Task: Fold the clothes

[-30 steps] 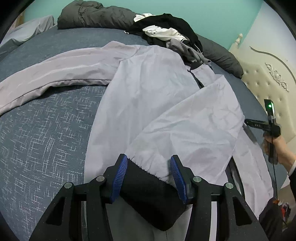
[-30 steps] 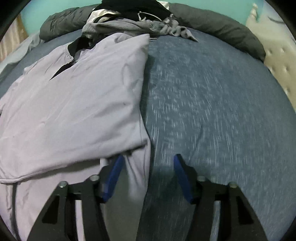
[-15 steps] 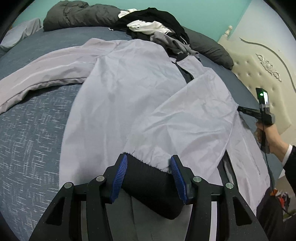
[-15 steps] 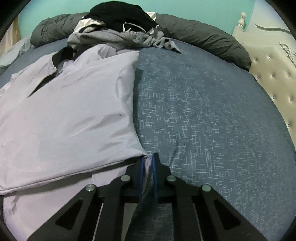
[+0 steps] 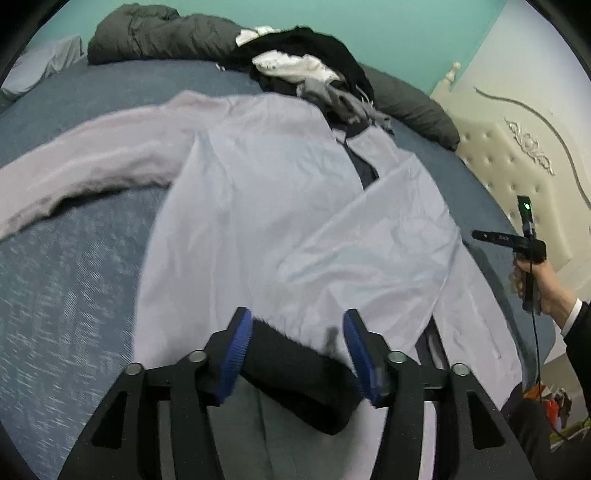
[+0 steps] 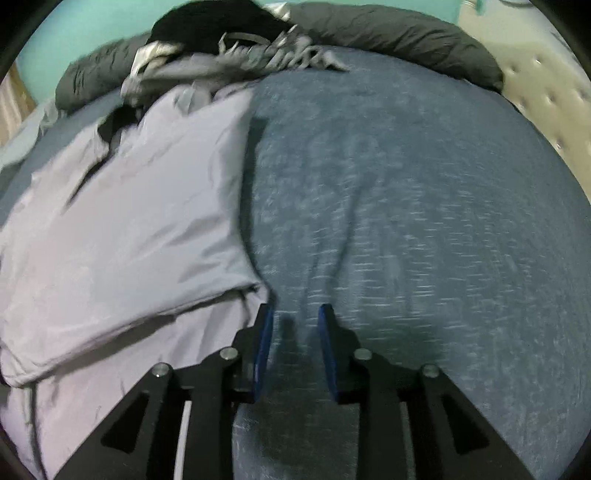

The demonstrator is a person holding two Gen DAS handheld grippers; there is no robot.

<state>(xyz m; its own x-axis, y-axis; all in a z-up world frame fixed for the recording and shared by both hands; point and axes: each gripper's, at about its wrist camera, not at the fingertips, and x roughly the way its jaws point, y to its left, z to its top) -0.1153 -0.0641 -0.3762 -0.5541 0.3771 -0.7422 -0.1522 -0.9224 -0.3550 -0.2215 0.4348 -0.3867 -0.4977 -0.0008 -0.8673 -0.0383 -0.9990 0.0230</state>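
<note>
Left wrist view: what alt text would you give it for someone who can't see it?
Two blue-padded fingers of the left gripper straddle the black cuff of a pale lilac jacket spread on a blue bed. At the right edge, a hand holds a second gripper tool; crumpled clothes lie beyond.

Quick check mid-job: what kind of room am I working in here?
Most likely a bedroom. The jacket is spread on a bed with a blue-grey cover, a cream tufted headboard stands at one end, and a dark duvet lies bunched along the far edge.
</note>
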